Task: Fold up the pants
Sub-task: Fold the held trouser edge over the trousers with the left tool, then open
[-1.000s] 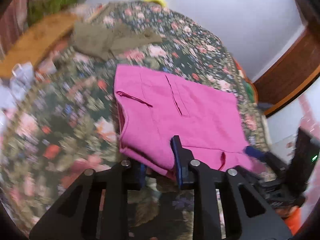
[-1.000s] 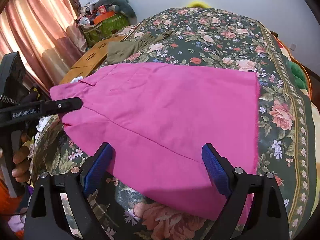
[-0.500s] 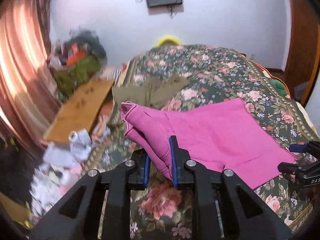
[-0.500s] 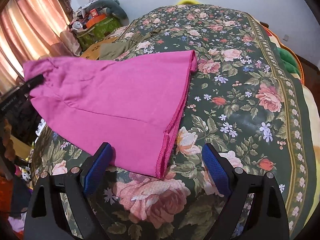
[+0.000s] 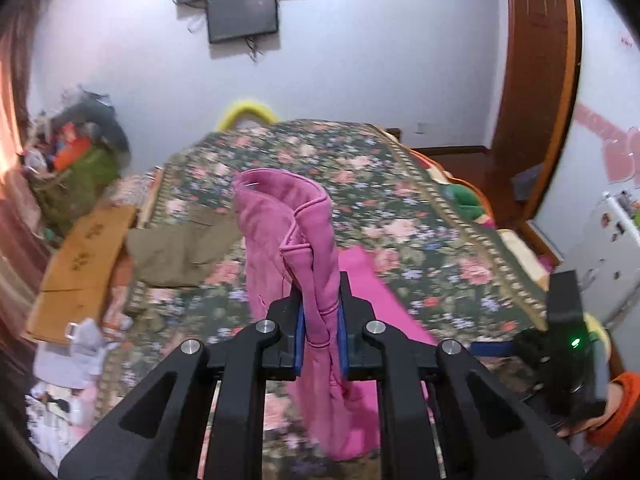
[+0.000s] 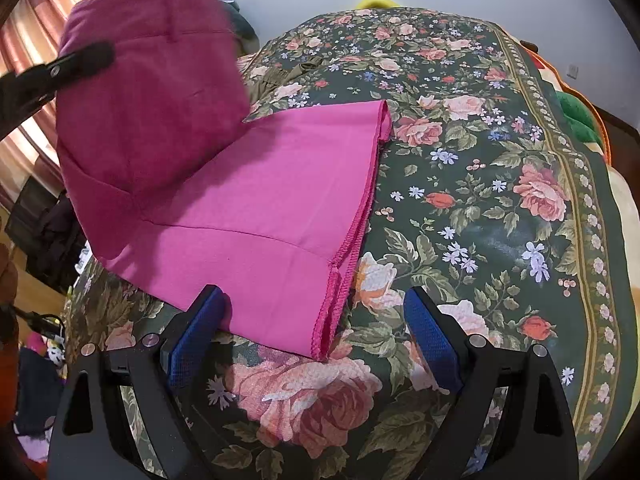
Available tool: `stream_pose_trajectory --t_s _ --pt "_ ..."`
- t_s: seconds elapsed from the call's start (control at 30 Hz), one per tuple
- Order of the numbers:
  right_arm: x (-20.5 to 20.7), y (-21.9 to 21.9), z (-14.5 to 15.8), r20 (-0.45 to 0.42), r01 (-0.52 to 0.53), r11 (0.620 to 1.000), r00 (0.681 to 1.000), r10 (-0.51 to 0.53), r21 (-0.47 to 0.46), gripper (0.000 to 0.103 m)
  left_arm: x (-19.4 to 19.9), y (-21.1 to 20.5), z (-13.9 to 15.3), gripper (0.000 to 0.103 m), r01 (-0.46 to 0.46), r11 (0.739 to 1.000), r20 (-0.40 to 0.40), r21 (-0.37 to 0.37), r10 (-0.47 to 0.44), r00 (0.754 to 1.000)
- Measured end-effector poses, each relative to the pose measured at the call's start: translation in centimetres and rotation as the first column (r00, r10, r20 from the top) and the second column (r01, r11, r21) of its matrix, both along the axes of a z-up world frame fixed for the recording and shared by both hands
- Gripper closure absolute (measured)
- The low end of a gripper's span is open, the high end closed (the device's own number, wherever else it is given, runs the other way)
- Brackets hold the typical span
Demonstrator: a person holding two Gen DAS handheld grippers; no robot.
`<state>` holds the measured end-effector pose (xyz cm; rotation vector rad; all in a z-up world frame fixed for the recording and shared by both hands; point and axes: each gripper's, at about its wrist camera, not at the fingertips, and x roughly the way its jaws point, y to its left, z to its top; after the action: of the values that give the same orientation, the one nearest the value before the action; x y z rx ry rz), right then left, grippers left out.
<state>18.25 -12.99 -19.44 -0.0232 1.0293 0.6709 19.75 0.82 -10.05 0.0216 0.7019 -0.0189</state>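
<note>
1. The left tongs (image 5: 321, 334) are pinching a bunched edge of the pink pants (image 6: 260, 208), and that end is lifted above the bed (image 6: 500, 208).
2. The right tongs (image 6: 316, 336) are spread wide and grip nothing; they hover low at the near edge of the bed, straddling the hem corner without closing on it.
3. The hem end of the pants lies flat on the floral cover, while the raised part hangs in a sagging curve towards the left tongs.
4. Risk: the left pinch takes a thick, twisted wad of cloth. I judge some layers could slip out mid-swing, leaving the fold lopsided.
5. Risk: nothing pins the flat end. If the lifted end is pulled hard, the whole garment may drag across the cover and the hem lose its line.
6. Risk: an olive garment (image 5: 180, 248) lies near on the bed; a wide sweep could land the pink cloth on it.
</note>
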Motion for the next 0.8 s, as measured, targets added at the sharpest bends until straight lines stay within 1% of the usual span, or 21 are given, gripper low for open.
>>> stream_pose_trajectory --t_s 0.1,0.27,0.43,0.6,0.73,0.8 --pt "0.1 0.0 0.0 0.001 -0.007 1.000 1.000 0.007 0.003 0.014 1.1 -0.7 -0.5 0.090 0.037 0.998 -0.047 -0.051 -0.040 0.998" --pt "0.2 0.1 0.0 0.007 -0.013 1.000 1.000 0.013 0.004 0.014 2.2 -1.3 -2.0 0.090 0.069 0.989 -0.121 -0.134 -0.085 0.989" --pt "0.2 0.1 0.0 0.007 -0.013 1.000 1.000 0.013 0.006 0.014 2.3 -2.4 -3.2 0.090 0.103 0.985 -0.163 -0.135 -0.125 0.979" --pt "0.2 0.0 0.1 0.013 -0.006 1.000 1.000 0.006 0.005 0.014 2.4 -2.9 -3.9 0.086 0.152 0.969 -0.229 -0.193 -0.195 0.954" --pt "0.3 -0.3 0.2 0.019 -0.002 1.000 1.000 0.002 0.001 0.014 2.1 -2.9 -4.2 0.084 0.170 0.959 -0.255 -0.226 -0.226 0.940" --pt "0.4 -0.4 0.2 0.020 0.005 1.000 1.000 -0.005 -0.001 0.014 1.8 -2.9 -4.1 0.080 0.184 0.953 -0.260 -0.242 -0.247 0.933"
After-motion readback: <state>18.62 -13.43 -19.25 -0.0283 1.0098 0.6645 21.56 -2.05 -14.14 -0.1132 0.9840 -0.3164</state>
